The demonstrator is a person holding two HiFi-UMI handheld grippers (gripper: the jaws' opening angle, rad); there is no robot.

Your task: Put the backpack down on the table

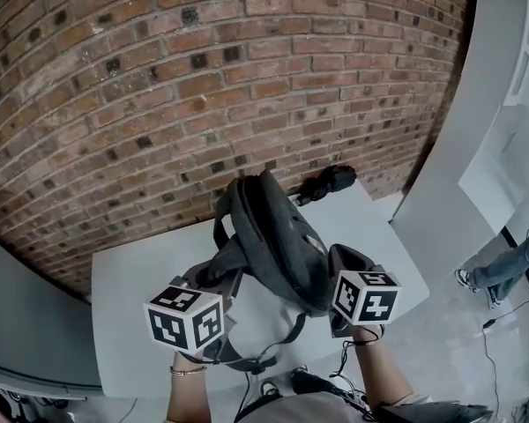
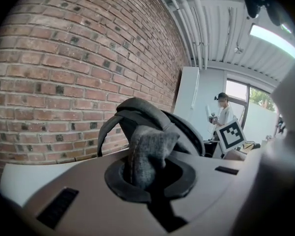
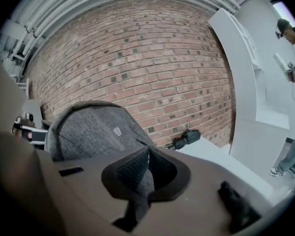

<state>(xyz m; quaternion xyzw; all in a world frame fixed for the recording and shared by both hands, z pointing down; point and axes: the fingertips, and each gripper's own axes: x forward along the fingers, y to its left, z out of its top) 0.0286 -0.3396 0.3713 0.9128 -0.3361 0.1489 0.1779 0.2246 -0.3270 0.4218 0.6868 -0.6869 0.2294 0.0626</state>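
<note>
So starting on the left: the left claw (image 2: 146, 163) is clenched on a bunched-up wad of grey fabric from the backpack (image 1: 278, 241). You can see the fold sticking up right out of its pads in the left gripper view, with the bag's looped handle and curved top rising just behind it. The backpack itself sits between the two claws, standing more or less upright, its top towards the wall and its straps trailing down on the near side. On the other side, the right claw (image 3: 146, 168) is clamped shut too, pinching a flap of dark mesh-looking material from the bag's side. The big grey body of the pack sits just left of it in the right gripper view.

All of this is over a pale grey table (image 1: 132, 324). Honestly can't tell if the bag's bottom is touching it or hanging just above.

Room-wise: a brick wall (image 1: 159, 77) runs right behind the table, and a small black bundle (image 1: 328, 181) lies at the table's far edge against the wall. Right of that is a tall white panel (image 1: 458, 148), then a person (image 3: 291, 48) standing off to the side. Pipes (image 2: 196, 23) run along the ceiling.
</note>
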